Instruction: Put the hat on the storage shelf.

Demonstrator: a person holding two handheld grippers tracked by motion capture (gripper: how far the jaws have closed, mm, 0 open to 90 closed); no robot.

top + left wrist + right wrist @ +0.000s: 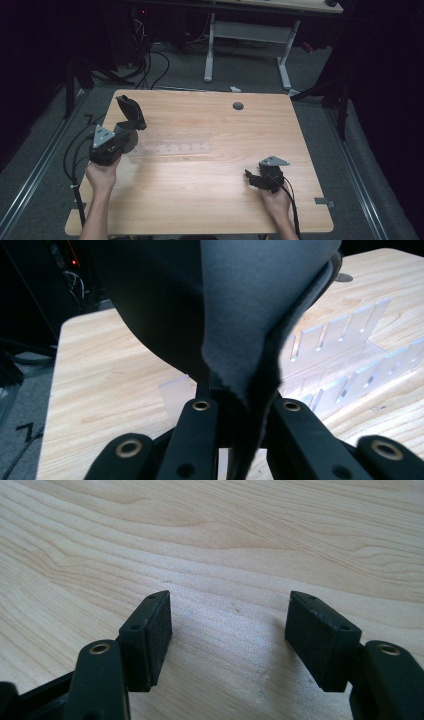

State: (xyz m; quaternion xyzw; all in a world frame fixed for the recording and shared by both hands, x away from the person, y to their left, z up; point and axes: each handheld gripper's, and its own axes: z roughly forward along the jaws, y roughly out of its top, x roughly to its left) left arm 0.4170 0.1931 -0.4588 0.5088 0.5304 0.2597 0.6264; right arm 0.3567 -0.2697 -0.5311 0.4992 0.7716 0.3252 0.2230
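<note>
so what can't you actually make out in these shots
- Dark fabric item in the left hand-held gripper: what it is. Left gripper view crops it at the top edge; the high view shows it small and dim.
- Clear slotted rack: its near left end, hidden by that item and gripper; slot count too faint from above.
- Right hand-held gripper: jaw gap too small in the high view, plain in its own view.
- Room beyond the table: too dark.

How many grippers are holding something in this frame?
1. The left gripper, at the table's left side, is clamped on a dark fabric piece; the right gripper, near the front right, is open above bare wood.
</note>
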